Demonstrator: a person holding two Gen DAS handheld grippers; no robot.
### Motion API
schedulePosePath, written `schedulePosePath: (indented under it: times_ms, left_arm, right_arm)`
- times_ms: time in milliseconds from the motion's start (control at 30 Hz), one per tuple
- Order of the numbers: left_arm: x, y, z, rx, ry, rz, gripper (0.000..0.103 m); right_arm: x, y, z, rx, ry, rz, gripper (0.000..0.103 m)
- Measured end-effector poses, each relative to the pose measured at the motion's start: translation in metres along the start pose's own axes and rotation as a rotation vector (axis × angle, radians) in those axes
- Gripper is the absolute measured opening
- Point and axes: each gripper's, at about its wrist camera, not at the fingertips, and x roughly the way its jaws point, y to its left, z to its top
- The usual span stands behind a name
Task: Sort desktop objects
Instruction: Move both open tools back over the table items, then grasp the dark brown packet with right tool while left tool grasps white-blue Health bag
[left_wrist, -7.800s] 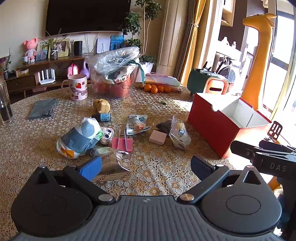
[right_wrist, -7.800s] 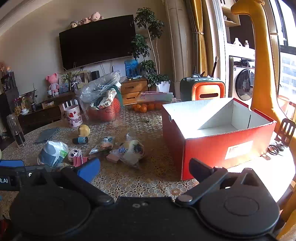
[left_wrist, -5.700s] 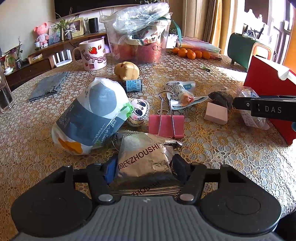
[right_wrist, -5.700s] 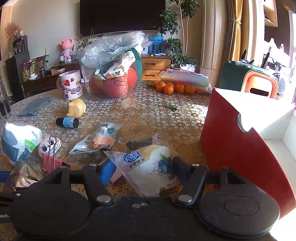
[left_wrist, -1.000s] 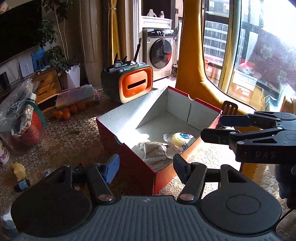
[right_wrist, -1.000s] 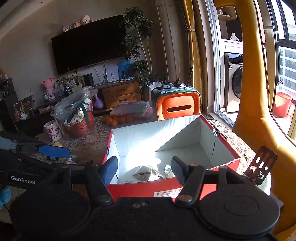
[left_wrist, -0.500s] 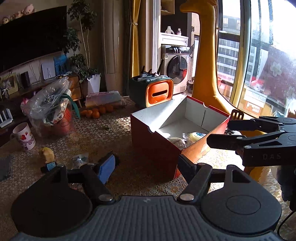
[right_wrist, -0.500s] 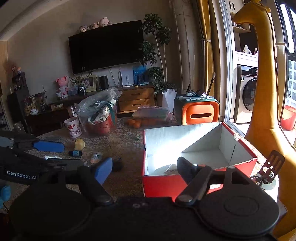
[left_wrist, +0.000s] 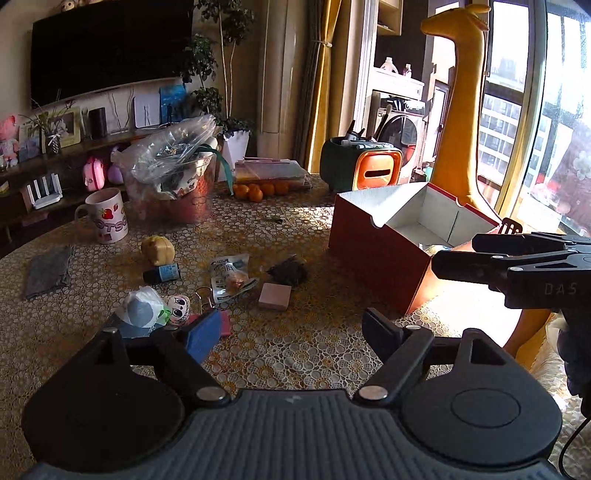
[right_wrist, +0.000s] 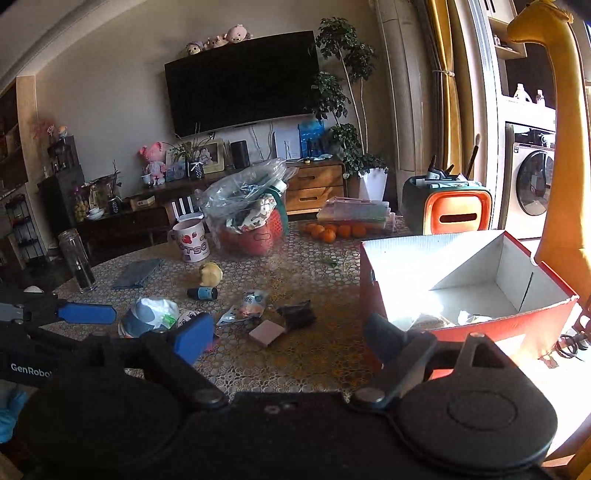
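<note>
My left gripper (left_wrist: 293, 332) is open and empty above the lace-covered table. My right gripper (right_wrist: 288, 338) is open and empty; it also shows from the side in the left wrist view (left_wrist: 480, 254). The red box (left_wrist: 388, 243) stands at the right, open, with snack packets inside (right_wrist: 432, 321). Loose on the table lie a pink eraser block (left_wrist: 274, 297), a dark wrapper (left_wrist: 288, 273), a small snack packet (left_wrist: 229, 277), a dark bottle (left_wrist: 161, 274), a yellow figure (left_wrist: 158, 250), a painted egg toy (left_wrist: 178, 305), a pink binder clip (left_wrist: 223, 321) and a white-grey bag (left_wrist: 142, 312).
A strawberry mug (left_wrist: 107, 219), a plastic-wrapped red basket (left_wrist: 173, 184), oranges (left_wrist: 258, 190) and a grey cloth (left_wrist: 48, 271) sit farther back. A glass bottle (right_wrist: 77, 260) stands at the left. A yellow giraffe (left_wrist: 458, 110) rises behind the box.
Both grippers have pulled back from over the red box and swung left toward the loose items. Both now stand wider open. The two packets carried earlier lie in the box.
</note>
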Motion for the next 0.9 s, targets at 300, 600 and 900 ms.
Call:
schedulePosePath:
  times_ms: [300, 600, 900]
  left_arm:
    - [-0.002, 0.035, -0.011, -0.054, -0.026, 0.041, 0.103]
    - [0.018, 0.072, -0.015, -0.056, -0.009, 0.110, 0.103]
    - [0.051, 0.106, -0.016, -0.057, 0.017, 0.167, 0.103]
  right_arm:
    - [0.022, 0.022, -0.002, -0.039, 0.028, 0.011, 0.097]
    - [0.060, 0.032, 0.001, -0.074, 0.058, 0.029, 0.101]
    - [0.116, 0.030, 0.006, -0.086, 0.102, 0.019, 0.101]
